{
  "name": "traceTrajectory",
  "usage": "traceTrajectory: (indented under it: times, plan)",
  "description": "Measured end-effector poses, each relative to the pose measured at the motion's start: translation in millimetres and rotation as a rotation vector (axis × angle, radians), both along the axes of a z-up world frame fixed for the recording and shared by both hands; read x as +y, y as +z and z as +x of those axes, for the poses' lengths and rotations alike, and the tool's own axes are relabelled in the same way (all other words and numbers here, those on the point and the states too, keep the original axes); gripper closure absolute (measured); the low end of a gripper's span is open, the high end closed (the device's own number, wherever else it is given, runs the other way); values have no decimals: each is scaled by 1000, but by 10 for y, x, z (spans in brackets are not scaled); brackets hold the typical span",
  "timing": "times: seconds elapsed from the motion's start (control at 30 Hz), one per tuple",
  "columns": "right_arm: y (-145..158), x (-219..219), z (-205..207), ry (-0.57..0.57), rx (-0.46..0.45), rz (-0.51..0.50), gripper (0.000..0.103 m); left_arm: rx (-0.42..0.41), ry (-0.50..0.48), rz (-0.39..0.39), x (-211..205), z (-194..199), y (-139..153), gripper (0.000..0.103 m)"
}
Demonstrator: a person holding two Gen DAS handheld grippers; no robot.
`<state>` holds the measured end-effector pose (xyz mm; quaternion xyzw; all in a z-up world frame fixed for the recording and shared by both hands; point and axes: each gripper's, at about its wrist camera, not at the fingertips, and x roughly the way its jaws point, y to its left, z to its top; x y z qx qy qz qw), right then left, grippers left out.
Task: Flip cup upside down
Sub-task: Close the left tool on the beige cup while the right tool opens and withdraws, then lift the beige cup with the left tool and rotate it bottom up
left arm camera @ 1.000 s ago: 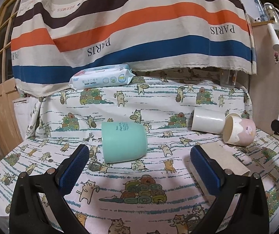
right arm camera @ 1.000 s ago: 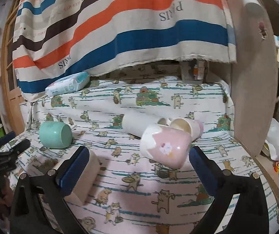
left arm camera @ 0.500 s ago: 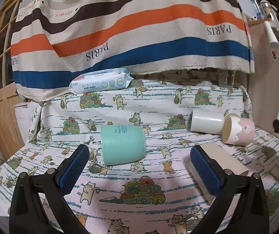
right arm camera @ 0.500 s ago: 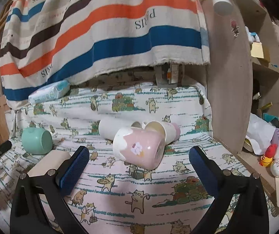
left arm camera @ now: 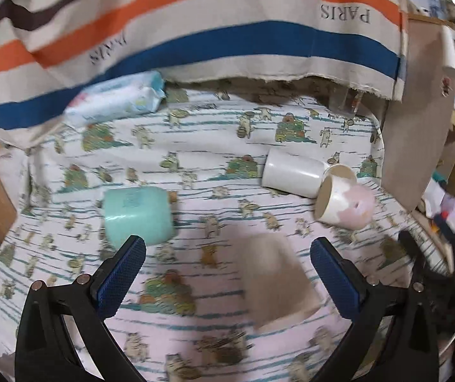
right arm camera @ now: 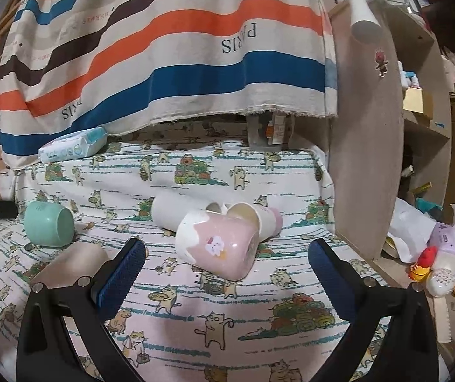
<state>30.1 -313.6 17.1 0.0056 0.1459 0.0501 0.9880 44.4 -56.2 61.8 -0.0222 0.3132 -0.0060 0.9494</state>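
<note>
Several cups lie on their sides on a cat-print cloth (right arm camera: 214, 324). A pink and white cup (right arm camera: 218, 245) lies just ahead of my right gripper (right arm camera: 226, 270), which is open and empty. Behind it lie a white cup (right arm camera: 176, 208) and a smaller pink-based cup (right arm camera: 259, 216). A mint green cup (left arm camera: 136, 215) lies ahead of my left gripper (left arm camera: 227, 273), just beyond its left finger; that gripper is open and empty. The left wrist view also shows the white cup (left arm camera: 292, 175) and the pink cup (left arm camera: 345, 203). The mint cup shows at far left in the right wrist view (right arm camera: 49, 224).
A beige block (left arm camera: 278, 283) lies between the left fingers, also in the right wrist view (right arm camera: 68, 262). A wipes pack (right arm camera: 71, 145) sits at the back under a striped hanging cloth (right arm camera: 164, 47). A wooden shelf panel (right arm camera: 364, 159) and clutter stand at the right.
The left gripper has swung right and tilted down, so the mint cup sits further left. The right gripper has moved closer to the pink cup, now centred between its fingers.
</note>
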Motion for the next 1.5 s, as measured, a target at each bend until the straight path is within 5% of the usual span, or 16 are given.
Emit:
traceTrajectory:
  times: [0.13,0.33,0.43,0.53,0.7,0.87,0.97,1.23,1.5]
  plan:
    - [-1,1,4,4,3,-1,0,91,-23,-30,-133,321,49,12]
    - [34,-20,-88,-40,-43,-7,0,351,-27,-121,-226,749,-295,24]
    - [56,-65,-147,-34,-68,16,0,399,-25,-93,-288,852,-443,25]
    - [61,-66,-158,-32,-66,14,0,477,-47,-162,-288,993,-582,26]
    - [89,-44,-251,-41,-106,2,0,520,-4,-241,-210,1138,-701,28]
    - [85,-39,-249,-29,-98,1,0,564,16,-236,-233,1239,-848,29]
    - [91,-38,-284,-29,-114,3,0,598,34,-314,-151,1267,-968,32]
    - [101,-71,-319,-41,-131,18,0,517,-18,-344,-164,1158,-764,33]
    - [93,-71,-297,-45,-119,15,0,288,-35,-209,-244,821,-254,36]
